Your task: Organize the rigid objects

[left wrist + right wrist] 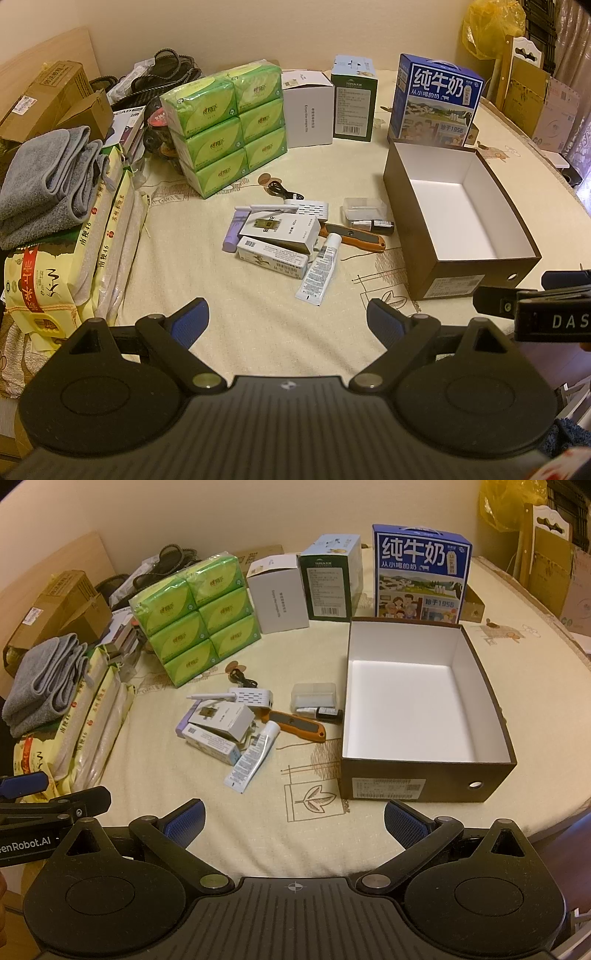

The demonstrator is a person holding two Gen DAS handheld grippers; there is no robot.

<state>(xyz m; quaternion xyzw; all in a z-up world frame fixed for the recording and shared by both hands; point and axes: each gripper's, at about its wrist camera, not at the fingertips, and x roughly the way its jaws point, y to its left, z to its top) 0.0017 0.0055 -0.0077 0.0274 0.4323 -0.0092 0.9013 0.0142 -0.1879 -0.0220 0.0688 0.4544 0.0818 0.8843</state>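
A brown box with a white, empty inside stands open on the cream bedsheet. Left of it lies a heap of small items: a white carton, a white tube, an orange-and-grey cutter, a white vented device, a clear plastic case, a small dark bottle and a purple tube. My left gripper is open and empty, short of the heap. My right gripper is open and empty, near the box's front.
Green tissue packs, a white box, a green box and a blue milk carton stand behind. Grey towels on rice bags and cardboard boxes crowd the left. A black cable lies behind the heap.
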